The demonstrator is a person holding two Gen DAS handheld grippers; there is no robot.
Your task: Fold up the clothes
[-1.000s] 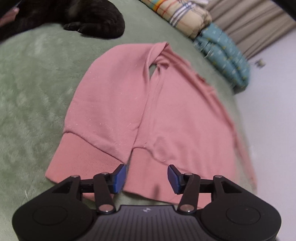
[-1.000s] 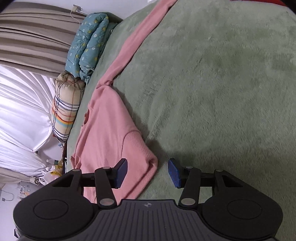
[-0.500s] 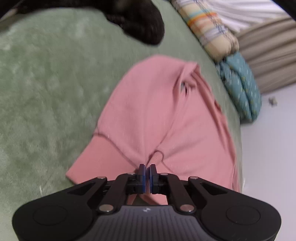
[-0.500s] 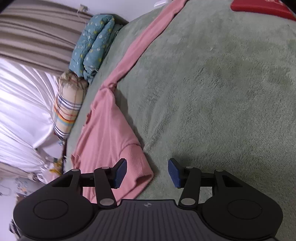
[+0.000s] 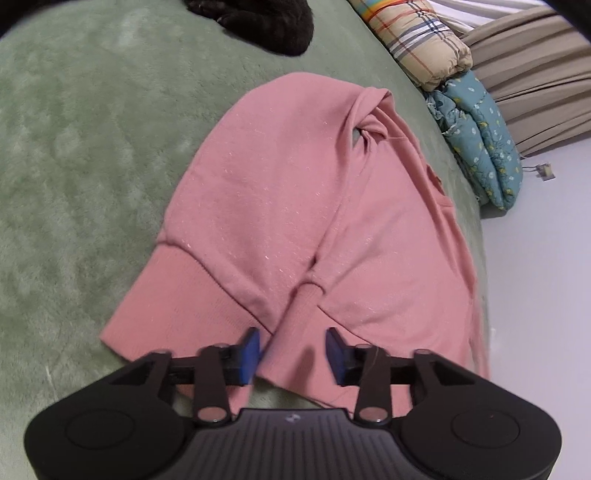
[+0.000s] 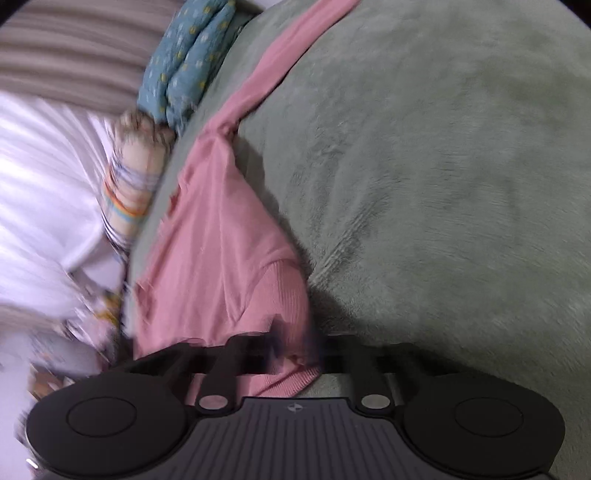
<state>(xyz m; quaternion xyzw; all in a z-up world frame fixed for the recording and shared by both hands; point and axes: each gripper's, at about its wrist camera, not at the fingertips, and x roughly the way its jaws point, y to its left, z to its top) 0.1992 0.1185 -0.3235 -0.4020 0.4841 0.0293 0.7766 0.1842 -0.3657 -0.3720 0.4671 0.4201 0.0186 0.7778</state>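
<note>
A pink sweater lies on a green blanket, one sleeve folded over its body with the ribbed cuff near the hem. My left gripper is open, its blue pads on either side of that cuff. In the right wrist view the sweater lies with its other sleeve stretched away across the blanket. My right gripper is over the ribbed hem corner; its fingers are blurred by motion and I cannot tell how they stand.
A black cat lies on the blanket beyond the sweater. A rolled plaid quilt and a teal quilt sit at the bed's edge by curtains. The white wall and the bed edge are to the right.
My left gripper shut on the sleeve cuff half a second ago and has now opened, leaving the cuff between its pads. My right gripper has moved onto the hem corner and is blurred.
</note>
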